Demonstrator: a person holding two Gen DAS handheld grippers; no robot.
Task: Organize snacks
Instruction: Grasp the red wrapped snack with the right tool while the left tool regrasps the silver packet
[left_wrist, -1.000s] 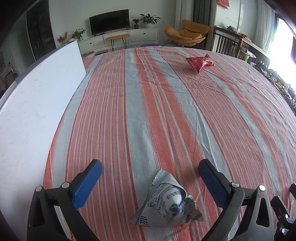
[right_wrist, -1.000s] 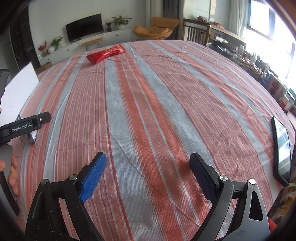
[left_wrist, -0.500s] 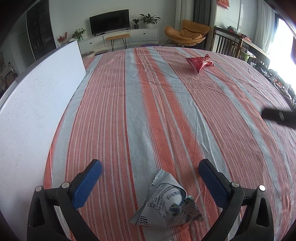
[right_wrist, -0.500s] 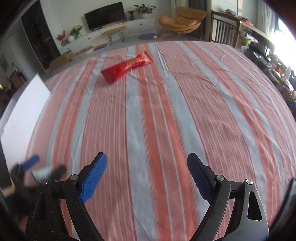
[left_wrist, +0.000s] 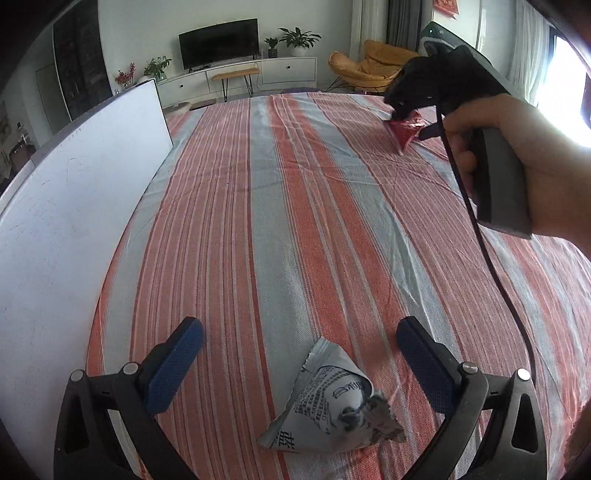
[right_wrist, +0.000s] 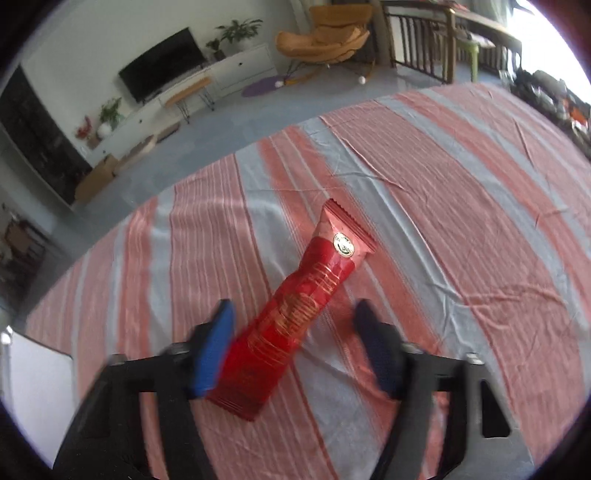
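A long red snack packet (right_wrist: 299, 314) lies on the striped tablecloth (right_wrist: 461, 229). My right gripper (right_wrist: 295, 332) is open, its jaws on either side of the packet's near half, not closed on it. In the left wrist view the same packet (left_wrist: 405, 131) lies far right, under the right gripper's body. A crumpled white snack packet (left_wrist: 332, 406) with dark print lies between the jaws of my left gripper (left_wrist: 300, 354), which is open and low over the cloth.
A white board (left_wrist: 74, 206) runs along the table's left edge, and its corner shows in the right wrist view (right_wrist: 33, 387). The right hand and its cable (left_wrist: 495, 266) hang over the right side of the cloth. Living-room furniture stands beyond the table.
My right gripper has swept forward across the table to the red packet, which now lies between its jaws. The left gripper has stayed still over the white packet.
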